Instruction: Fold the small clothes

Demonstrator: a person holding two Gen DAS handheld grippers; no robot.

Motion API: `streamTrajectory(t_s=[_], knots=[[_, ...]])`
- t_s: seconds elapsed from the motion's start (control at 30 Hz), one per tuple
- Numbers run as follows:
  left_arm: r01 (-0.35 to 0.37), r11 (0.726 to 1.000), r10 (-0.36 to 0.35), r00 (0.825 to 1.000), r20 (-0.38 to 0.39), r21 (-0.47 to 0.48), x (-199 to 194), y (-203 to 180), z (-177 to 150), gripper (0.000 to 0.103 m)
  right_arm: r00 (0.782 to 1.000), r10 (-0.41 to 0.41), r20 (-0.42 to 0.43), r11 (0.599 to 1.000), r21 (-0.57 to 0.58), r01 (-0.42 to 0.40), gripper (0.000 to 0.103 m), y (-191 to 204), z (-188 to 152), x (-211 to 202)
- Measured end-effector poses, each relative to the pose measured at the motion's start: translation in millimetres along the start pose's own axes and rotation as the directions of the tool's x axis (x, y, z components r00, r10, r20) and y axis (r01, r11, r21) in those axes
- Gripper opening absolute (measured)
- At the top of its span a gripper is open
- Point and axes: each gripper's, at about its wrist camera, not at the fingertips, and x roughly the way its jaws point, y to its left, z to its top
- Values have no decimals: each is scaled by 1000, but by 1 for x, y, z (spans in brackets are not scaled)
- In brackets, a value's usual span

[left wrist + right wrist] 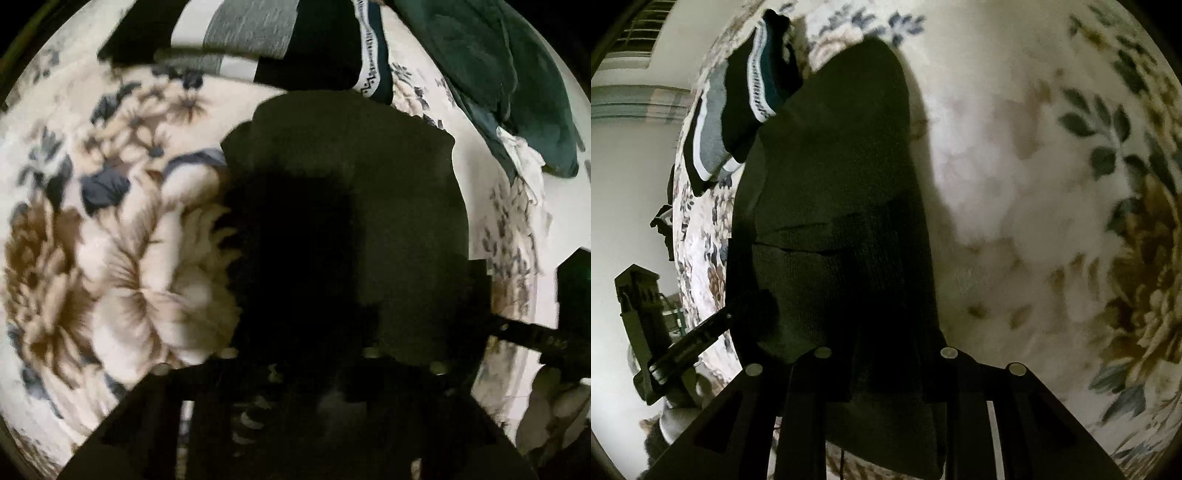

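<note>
A dark knit garment (351, 206) lies on the floral blanket (122, 236) and fills the middle of the left wrist view. My left gripper (325, 354) is low over its near edge; its fingertips are lost in the dark cloth. In the right wrist view the same dark garment (842, 206) runs away from me, with a folded edge across it. My right gripper (882, 373) has cloth bunched between its fingers. My left gripper also shows in the right wrist view (687, 339) at the garment's left edge.
A striped black, grey and white garment (240, 33) and a black piece with white patterned trim (369, 55) lie beyond the dark garment. A dark green cloth (517, 81) lies at the far right. The blanket (1052, 184) stretches open to the right.
</note>
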Motion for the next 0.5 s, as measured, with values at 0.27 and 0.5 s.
streamTrajectory(t_s=[0.27, 0.5], knots=[[-2, 1000, 4, 993, 114, -16, -46, -12, -12, 14, 993, -16, 119, 995, -99, 28, 7, 31, -13, -34], [91, 993, -75, 979, 190, -76, -70, -14, 32, 7, 978, 30, 206, 995, -103, -9, 6, 57, 17, -79]])
